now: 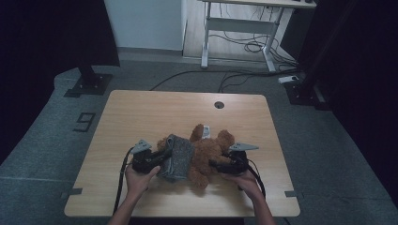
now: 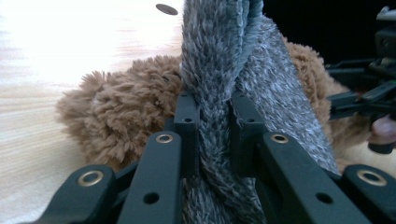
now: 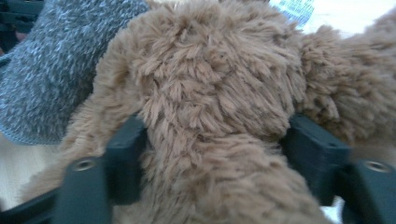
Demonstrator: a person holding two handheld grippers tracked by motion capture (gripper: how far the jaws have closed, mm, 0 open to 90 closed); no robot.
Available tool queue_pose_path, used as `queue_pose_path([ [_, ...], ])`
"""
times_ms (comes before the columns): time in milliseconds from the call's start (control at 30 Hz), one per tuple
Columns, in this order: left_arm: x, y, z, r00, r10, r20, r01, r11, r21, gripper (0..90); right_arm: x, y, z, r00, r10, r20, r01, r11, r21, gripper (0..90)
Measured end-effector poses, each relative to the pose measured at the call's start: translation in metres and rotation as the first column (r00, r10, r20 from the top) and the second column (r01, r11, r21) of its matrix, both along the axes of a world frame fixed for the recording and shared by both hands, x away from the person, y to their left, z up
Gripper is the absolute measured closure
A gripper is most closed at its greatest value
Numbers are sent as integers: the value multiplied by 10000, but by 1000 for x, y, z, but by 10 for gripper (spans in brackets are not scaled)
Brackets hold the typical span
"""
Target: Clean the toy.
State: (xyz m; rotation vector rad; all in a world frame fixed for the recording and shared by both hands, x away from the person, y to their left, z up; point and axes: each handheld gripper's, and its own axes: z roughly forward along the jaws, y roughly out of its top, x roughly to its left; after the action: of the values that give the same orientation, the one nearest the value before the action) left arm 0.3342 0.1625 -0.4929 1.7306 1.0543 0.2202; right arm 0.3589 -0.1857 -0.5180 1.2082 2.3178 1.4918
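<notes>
Item: brown teddy bear point(image 1: 206, 152), lying near table's point(image 1: 141, 112) front edge | grey knit garment point(image 1: 178, 157) over its left end | left gripper point(image 2: 212, 121): pinching the garment | right gripper point(image 3: 217, 140): jaws astride bear's plush limb, pads against fur.

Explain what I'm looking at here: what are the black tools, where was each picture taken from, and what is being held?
A person holds a two-jaw tool in each hand. The high view looks down on a wooden table. The other two pictures come from cameras riding on each tool, looking along its jaws. On the table lies a brown teddy bear with a grey fuzzy garment partly over it. The left hand-held gripper is clamped on a fold of the grey garment. The right hand-held gripper has its jaws on either side of the bear's plush, pressing into it.
</notes>
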Motion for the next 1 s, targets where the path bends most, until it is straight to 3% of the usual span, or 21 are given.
queue_pose_path([
  [133,-1,0,1,10000,70,-18,-70,10000,-8,757,-7,4,-6,9985,-258,482,260,9997,-39,494],
  [367,5,-15,25,9985,299,468,-316,9989,356,770,-8,14,-9,9852,-883,1469,951,9947,-395,562],
  [467,10,-35,42,9971,-30,763,2,9993,367,771,-6,17,-11,9817,-856,1699,921,9953,-306,561],
  [600,15,-81,57,9908,-845,1060,741,9923,989,771,-10,16,-13,9786,-796,1898,849,9962,-198,556],
  [700,22,-122,54,9875,-1364,796,1234,9810,1497,771,-14,14,-14,9779,-759,1950,803,9967,-150,547],
  [800,28,-150,38,9876,-1466,557,1314,9674,2164,766,-18,13,-16,9774,-795,1959,829,9965,-91,536],
  [867,27,-155,32,9869,-1432,743,1225,9650,2320,764,-19,10,-17,9800,-820,1814,842,9964,-45,534],
  [933,26,-151,30,9869,-1373,852,1151,9673,2260,764,-18,7,-20,9831,-807,1640,774,9966,266,535],
  [1000,27,-139,31,9903,-1112,837,912,9726,2139,764,-18,6,-20,9826,-752,1699,718,9971,258,536],
])
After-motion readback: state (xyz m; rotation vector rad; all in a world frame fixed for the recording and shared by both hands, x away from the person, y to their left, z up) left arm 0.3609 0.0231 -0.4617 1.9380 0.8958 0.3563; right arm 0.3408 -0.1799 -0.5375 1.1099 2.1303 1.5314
